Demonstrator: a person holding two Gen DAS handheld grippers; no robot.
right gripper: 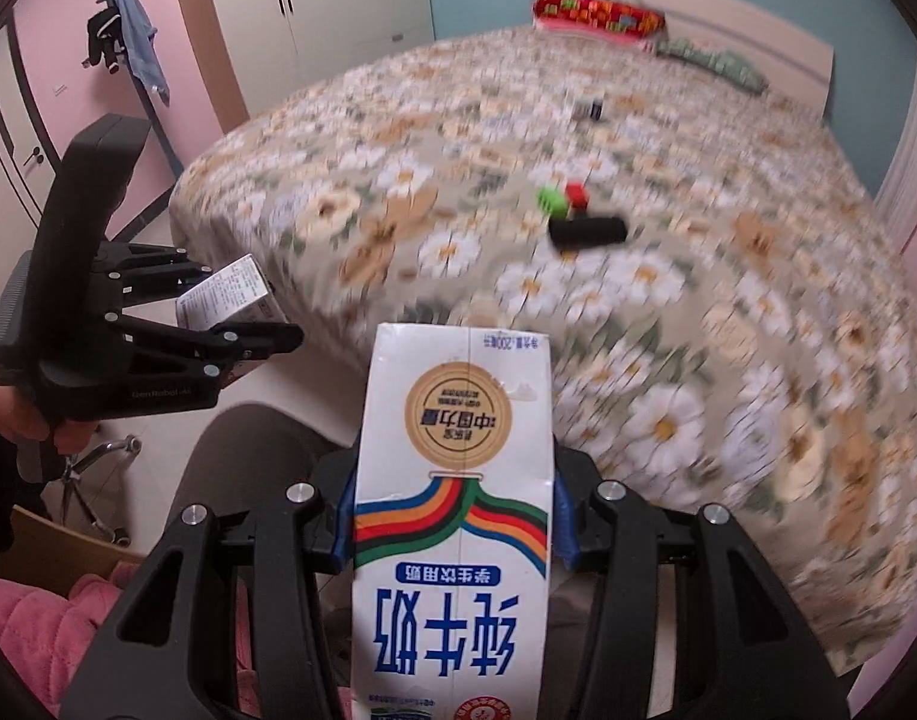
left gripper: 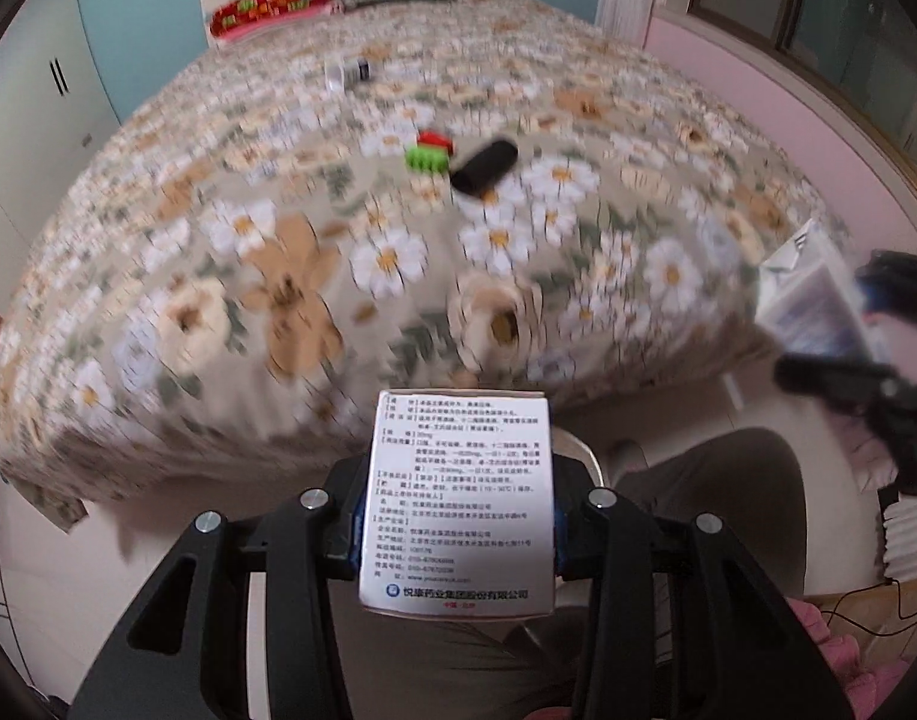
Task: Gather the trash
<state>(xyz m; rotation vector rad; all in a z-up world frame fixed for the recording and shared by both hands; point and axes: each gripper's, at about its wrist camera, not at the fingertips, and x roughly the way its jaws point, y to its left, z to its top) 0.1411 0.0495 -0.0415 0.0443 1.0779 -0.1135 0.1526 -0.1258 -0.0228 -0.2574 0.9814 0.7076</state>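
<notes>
Left wrist view — left gripper point(left gripper: 458, 516) clamped on a white medicine box point(left gripper: 458, 498) with printed text, held upright between the jaws. Ahead of it: floral bedspread point(left gripper: 290, 276), a black case point(left gripper: 483, 165) beside a green-and-red toy point(left gripper: 429, 151), further off a small blurred item point(left gripper: 349, 71). To its right, the right gripper point(left gripper: 848, 348) with a carton, blurred.

Right wrist view — right gripper point(right gripper: 455, 522) gripping a milk carton point(right gripper: 455, 498), print upside down. Only here: the hand point(right gripper: 14, 414) holding the left gripper to its left, white wardrobe point(right gripper: 332, 6), clothes on a stand point(right gripper: 128, 30).
</notes>
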